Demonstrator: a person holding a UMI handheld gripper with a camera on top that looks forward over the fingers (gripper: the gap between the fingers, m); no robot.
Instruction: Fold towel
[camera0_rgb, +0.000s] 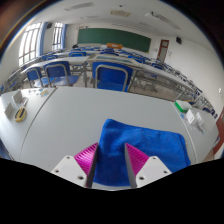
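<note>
Towel (140, 148) lay on the white table (55, 120), a blue one, and it seemed to be folded at least once already, though the layers were hard to count from this low angle. The gripper (111, 160) hung over the near edge of the cloth with its fingers released and spread apart; the pink pads (87, 156) faced each other, and blue fabric showed in the gap between them without being pinched. Beyond the table stood rows of blue chairs (58, 72) and desks, with a green board (112, 37) on the far wall. Judging by this, the step in hand was the approach to the near edge for a fold. The next move would call for lowering the fingers, clenching on one layer only, and then carrying that edge across to the far side.
</note>
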